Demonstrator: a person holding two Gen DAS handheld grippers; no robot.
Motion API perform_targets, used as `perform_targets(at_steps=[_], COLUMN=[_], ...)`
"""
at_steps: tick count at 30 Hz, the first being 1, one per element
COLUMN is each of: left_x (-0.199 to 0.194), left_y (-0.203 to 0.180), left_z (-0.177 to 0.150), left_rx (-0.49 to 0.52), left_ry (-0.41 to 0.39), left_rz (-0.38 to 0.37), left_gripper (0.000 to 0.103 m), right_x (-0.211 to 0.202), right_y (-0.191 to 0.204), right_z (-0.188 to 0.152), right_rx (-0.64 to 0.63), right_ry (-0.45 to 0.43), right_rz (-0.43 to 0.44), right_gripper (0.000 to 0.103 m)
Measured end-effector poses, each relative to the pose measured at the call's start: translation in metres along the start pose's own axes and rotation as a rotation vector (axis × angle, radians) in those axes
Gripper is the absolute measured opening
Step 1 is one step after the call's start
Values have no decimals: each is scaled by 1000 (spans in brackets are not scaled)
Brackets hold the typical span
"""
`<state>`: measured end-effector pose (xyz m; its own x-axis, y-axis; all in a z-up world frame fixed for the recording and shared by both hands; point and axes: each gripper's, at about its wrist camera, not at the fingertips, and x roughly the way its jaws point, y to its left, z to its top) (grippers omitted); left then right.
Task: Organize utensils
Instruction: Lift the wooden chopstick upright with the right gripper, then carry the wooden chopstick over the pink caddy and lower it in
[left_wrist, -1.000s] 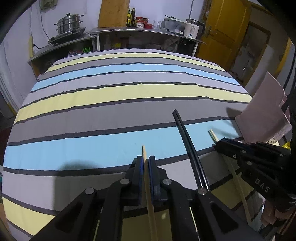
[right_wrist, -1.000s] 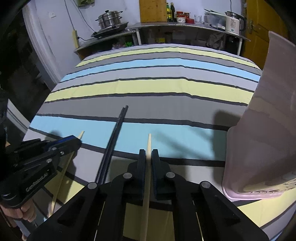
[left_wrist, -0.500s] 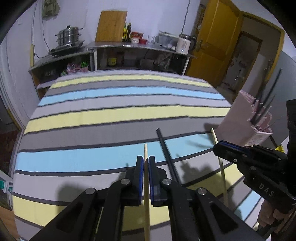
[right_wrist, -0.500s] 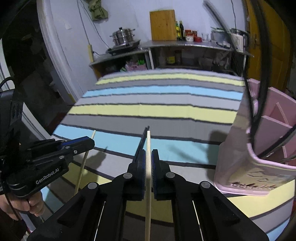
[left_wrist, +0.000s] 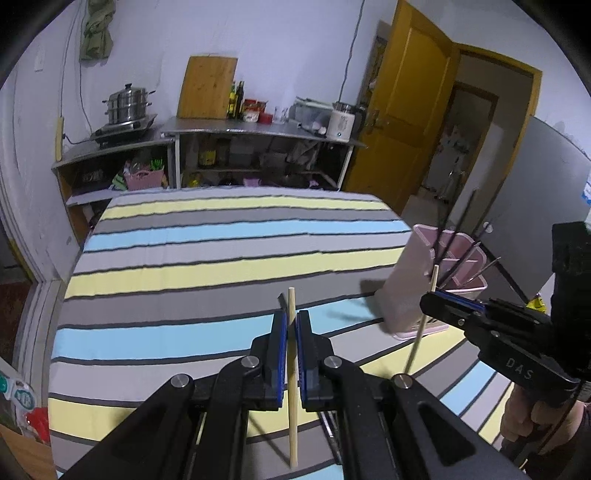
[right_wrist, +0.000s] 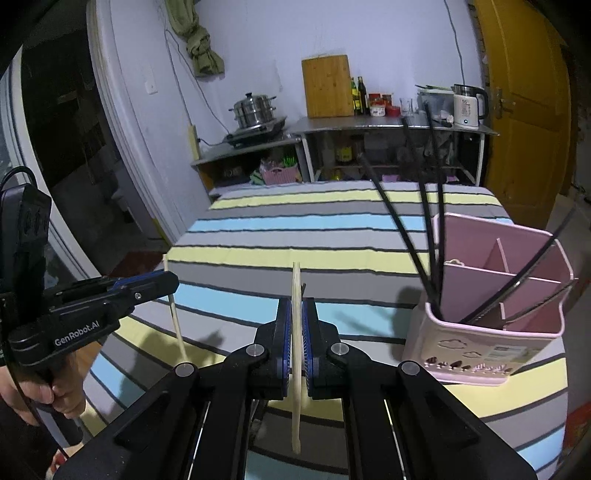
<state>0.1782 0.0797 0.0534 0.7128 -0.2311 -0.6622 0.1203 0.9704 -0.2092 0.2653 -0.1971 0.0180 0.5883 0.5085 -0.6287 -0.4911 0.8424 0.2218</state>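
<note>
My left gripper (left_wrist: 291, 325) clamps one wooden chopstick (left_wrist: 293, 387) mid-shaft; right gripper (right_wrist: 298, 314) pinches its mate (right_wrist: 296, 354). Both sticks held above the striped table (right_wrist: 295, 229), near the pink holder (right_wrist: 480, 347) at its right edge. Light, stiff, slick; likely to pivot.

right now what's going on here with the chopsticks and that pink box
A person is tidying chopsticks into the pink utensil holder on the striped tablecloth. The left tool is shut on one wooden chopstick, and the right tool is shut on another wooden chopstick, both held above the table. Several black chopsticks already stand in the holder.
</note>
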Motion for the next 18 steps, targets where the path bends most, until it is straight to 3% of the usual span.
perform_targets(at_steps=[8,18], left_x=[-28,-27], left_y=[-23,-48], left_z=[9,12], left_rx=[37,68], left_ry=[-37,-14], left_rz=[-37,-79], left_gripper=[5,5], right_x=[-26,-54], right_y=[-4,-21], right_z=[1,-6], right_rx=[12,46], right_ry=[-40,-71], right_rz=[-4,-27], right_gripper=[5,5])
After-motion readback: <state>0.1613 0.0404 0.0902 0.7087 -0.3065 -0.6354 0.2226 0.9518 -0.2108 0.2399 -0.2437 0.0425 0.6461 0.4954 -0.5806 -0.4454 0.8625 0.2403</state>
